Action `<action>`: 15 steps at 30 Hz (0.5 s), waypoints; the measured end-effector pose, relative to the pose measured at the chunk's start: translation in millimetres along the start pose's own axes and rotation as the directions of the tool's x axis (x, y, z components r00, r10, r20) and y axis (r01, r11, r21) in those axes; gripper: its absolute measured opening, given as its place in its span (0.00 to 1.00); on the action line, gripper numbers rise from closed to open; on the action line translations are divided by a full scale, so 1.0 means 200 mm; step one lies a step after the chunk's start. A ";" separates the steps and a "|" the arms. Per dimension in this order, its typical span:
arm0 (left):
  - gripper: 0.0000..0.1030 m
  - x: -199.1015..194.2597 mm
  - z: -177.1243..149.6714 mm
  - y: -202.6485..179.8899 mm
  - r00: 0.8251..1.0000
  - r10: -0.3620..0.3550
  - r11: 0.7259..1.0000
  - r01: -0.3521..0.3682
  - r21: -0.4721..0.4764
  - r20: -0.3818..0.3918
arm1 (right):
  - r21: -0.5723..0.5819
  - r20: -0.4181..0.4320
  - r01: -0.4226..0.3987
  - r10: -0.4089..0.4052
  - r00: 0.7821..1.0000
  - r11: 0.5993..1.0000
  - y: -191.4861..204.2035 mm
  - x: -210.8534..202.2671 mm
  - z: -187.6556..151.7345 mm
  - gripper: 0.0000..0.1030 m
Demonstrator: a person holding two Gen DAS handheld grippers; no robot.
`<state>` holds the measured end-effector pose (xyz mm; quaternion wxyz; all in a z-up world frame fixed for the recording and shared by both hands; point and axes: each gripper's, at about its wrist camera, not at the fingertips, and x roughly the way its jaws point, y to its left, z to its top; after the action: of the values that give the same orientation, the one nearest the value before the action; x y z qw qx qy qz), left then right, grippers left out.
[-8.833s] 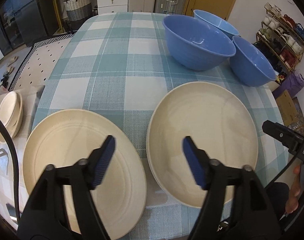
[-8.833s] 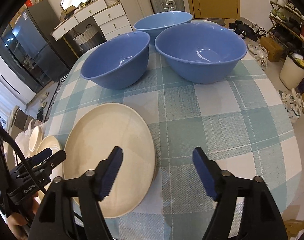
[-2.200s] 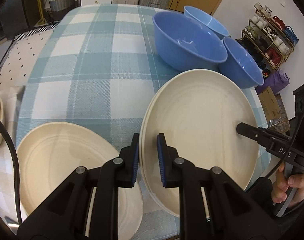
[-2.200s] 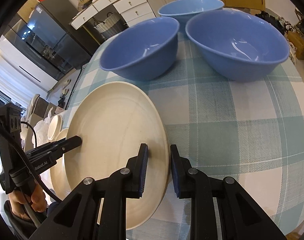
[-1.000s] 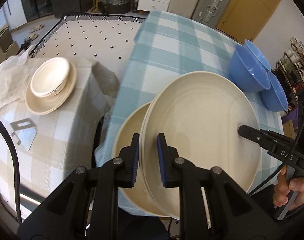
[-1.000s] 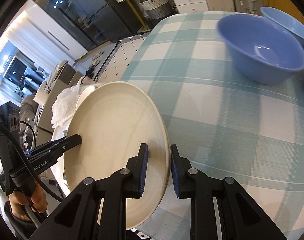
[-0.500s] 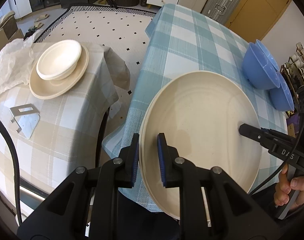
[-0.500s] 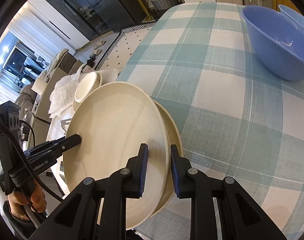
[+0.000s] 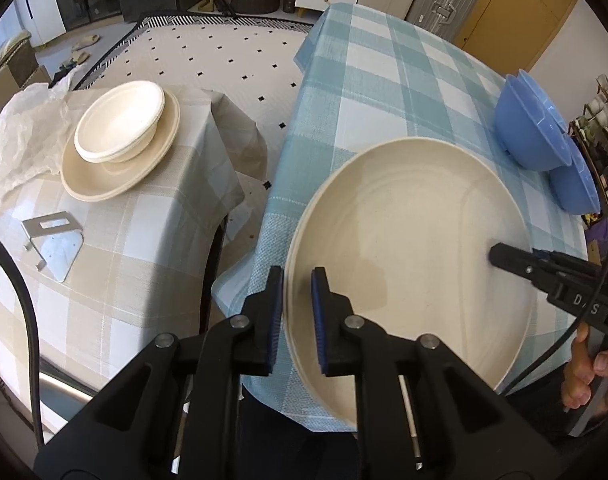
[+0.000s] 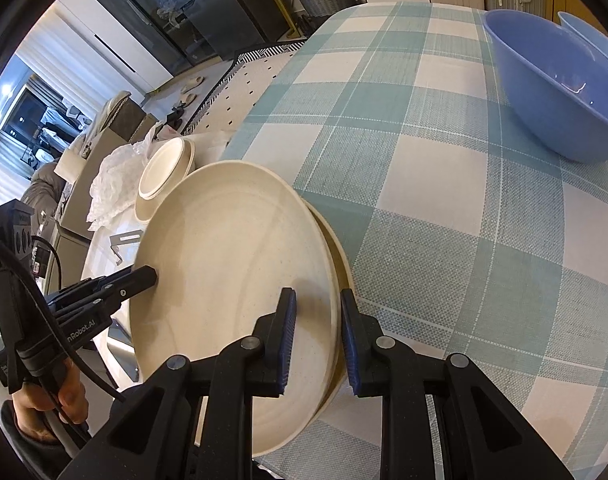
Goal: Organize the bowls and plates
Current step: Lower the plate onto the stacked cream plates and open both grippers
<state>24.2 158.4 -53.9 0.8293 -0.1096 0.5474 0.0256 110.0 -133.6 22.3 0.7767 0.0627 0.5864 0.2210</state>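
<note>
Jaws, left gripper [image 9: 297,316]: clamped on the near-left rim of the cream plate [image 9: 416,256], one blue pad on each face of the rim.
Jaws, right gripper [image 10: 315,330]: clamped on the opposite rim of the same plate, pads on both faces.
Plate position: held between the two grippers, over the near edge of the bench [image 9: 388,92] with the teal check cloth.
Plate below: a second cream plate [image 10: 341,264] shows as a crescent just under and beyond the held one; whether the two touch cannot be told.
Blue bowls [image 9: 532,128]: at the far right side of the bench, well apart from the plates; close together, and their contact cannot be told.
Side bench [image 9: 116,248]: beige check cloth, to the left of the teal one.
Side bench load: a cream bowl stack [image 9: 120,122] sitting in a beige plate [image 9: 104,178]; a bent metal bracket [image 9: 54,246] near them; crumpled plastic wrap [image 9: 20,136] at the far left edge.
Hands: fingers [image 9: 592,372] of the right hand visible on its gripper handle.
</note>
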 end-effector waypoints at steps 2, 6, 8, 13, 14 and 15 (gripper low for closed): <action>0.11 0.01 0.00 0.01 1.000 0.000 1.000 0.000 0.001 0.000 | -0.005 0.004 0.010 -0.010 1.000 1.000 0.01 0.00 0.00 0.21; 0.11 0.02 -0.01 0.01 1.000 0.005 1.000 -0.005 0.002 -0.009 | -0.021 0.002 0.032 -0.031 1.000 0.999 0.02 0.00 -0.01 0.21; 0.11 0.02 -0.01 0.02 1.000 0.009 1.000 -0.009 -0.001 -0.008 | -0.023 0.000 0.035 -0.035 0.999 0.999 0.02 0.00 -0.01 0.21; 0.15 0.01 -0.01 0.03 1.000 0.005 1.000 -0.005 -0.006 -0.003 | -0.024 -0.006 0.044 -0.044 0.999 0.999 0.02 -0.01 -0.01 0.22; 0.15 0.00 -0.01 0.03 1.000 0.007 1.000 -0.007 -0.007 -0.002 | -0.022 -0.005 0.045 -0.045 0.999 0.999 0.02 -0.02 -0.01 0.24; 0.15 0.00 -0.01 0.03 1.000 0.009 1.000 -0.009 -0.007 -0.001 | -0.013 -0.004 0.039 -0.039 0.999 0.999 0.01 -0.03 -0.01 0.25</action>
<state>21.3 163.4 -55.5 0.8286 -0.1099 0.5481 0.0312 106.7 -134.2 27.6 0.7800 0.0459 0.5878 0.2097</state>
